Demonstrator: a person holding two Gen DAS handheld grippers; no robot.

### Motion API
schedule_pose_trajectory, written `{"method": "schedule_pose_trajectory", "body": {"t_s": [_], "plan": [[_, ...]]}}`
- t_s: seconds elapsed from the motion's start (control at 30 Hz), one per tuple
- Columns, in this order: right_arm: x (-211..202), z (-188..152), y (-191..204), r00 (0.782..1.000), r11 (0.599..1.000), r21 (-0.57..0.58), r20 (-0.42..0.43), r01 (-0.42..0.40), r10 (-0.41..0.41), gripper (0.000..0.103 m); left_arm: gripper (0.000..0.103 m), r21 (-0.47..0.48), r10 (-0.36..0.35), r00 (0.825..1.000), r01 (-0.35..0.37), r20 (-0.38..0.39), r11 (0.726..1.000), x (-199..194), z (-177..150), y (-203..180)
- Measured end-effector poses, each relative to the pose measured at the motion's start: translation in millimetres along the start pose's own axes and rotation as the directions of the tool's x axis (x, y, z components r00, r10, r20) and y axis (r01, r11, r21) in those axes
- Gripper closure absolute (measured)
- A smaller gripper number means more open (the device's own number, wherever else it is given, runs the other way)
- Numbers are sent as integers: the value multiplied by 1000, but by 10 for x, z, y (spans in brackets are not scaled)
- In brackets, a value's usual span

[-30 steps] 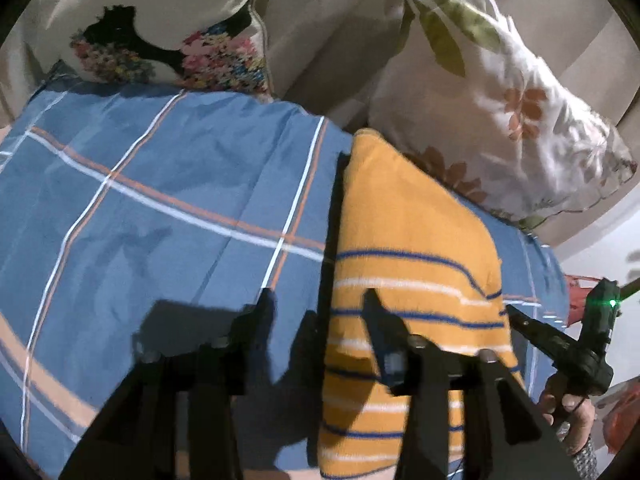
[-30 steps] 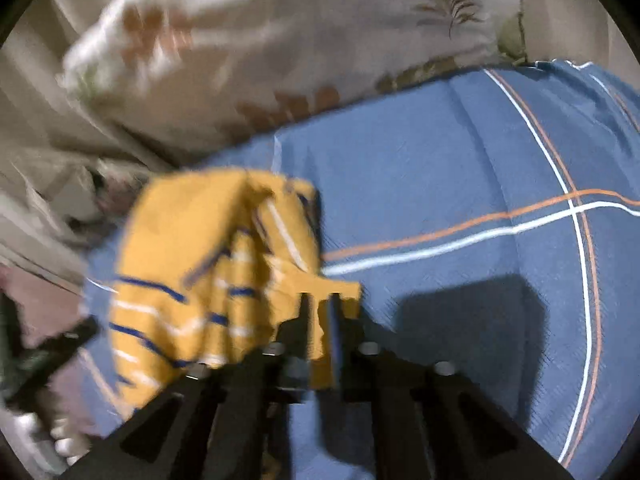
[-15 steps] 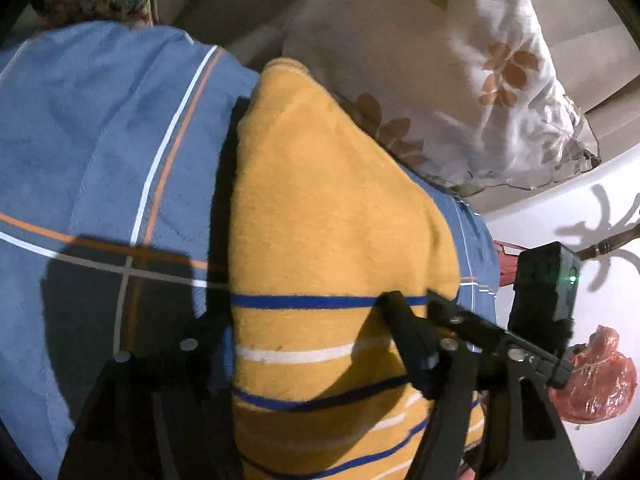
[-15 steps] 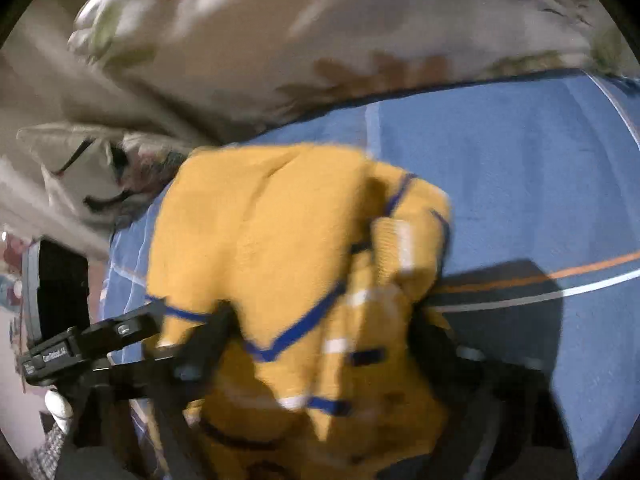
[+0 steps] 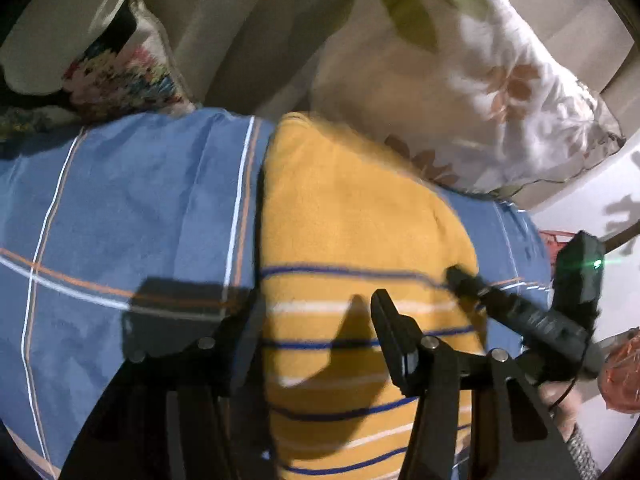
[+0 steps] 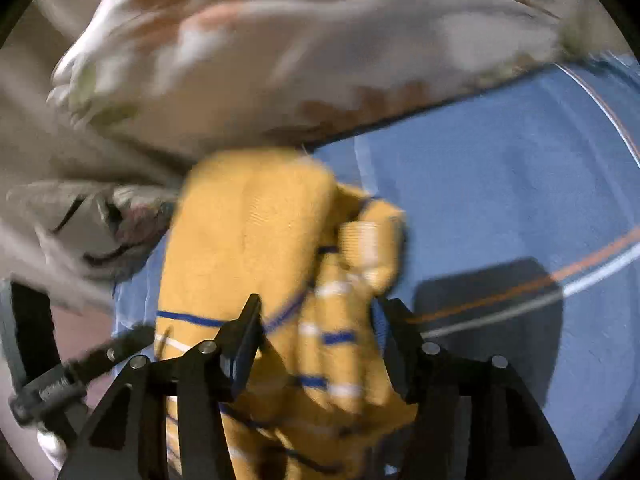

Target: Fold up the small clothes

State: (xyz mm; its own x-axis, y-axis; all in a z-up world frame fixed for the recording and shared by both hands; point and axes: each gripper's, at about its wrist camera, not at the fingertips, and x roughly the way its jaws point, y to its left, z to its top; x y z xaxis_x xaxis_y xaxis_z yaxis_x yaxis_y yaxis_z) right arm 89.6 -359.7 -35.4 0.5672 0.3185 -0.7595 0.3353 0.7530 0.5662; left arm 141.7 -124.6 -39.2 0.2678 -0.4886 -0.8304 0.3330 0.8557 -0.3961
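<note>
I see the yellow striped garment (image 5: 360,240) lying on the blue checked bedsheet (image 5: 132,208), running from about six o'clock up to twelve in my left view, its far end close under the floral pillow (image 5: 460,92). My left tongs (image 5: 316,320) straddle the garment's left edge: one finger (image 5: 396,340) sits over the stripes, the other is on the sheet beside it. Their jaws have just been closing a little, with the cloth's edge between them, but I see no pad pressing on it, so I count them released. In my right view, blurred, my right tongs (image 6: 320,320) stand apart, with a bunched sleeve or fold of the garment (image 6: 248,248) rising between the fingers; the pads do not clearly pinch it. The right tongs also show at four o'clock in the left view. A second patterned cushion (image 5: 116,76) lies at ten o'clock.
</note>
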Motion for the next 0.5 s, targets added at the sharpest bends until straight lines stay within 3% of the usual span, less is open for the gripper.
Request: {"method": "schedule_pose_trajectory", "body": {"t_s": [0.13,0.23,0.37,0.4,0.5], "plan": [[-480,-49,146,996,999,-42,88,33,-29,42,50,-4,40,999,-40,34,999,-154,-191,62],[-717,-200,364,992,995,-66,90,-80,85,42,50,-14,51,998,-51,38,999,-290,-384,196],[-585,-532,735,978,972,-111,-11,-207,207,42,50,0,120,988,-121,92,993,-443,-556,302],[-502,-601,767,981,973,-123,-47,-195,190,42,50,9,135,984,-137,118,990,-508,-587,327],[-258,-713,627,999,984,-170,-15,44,-47,50,49,36,163,969,-173,187,984,-685,-628,370]]}}
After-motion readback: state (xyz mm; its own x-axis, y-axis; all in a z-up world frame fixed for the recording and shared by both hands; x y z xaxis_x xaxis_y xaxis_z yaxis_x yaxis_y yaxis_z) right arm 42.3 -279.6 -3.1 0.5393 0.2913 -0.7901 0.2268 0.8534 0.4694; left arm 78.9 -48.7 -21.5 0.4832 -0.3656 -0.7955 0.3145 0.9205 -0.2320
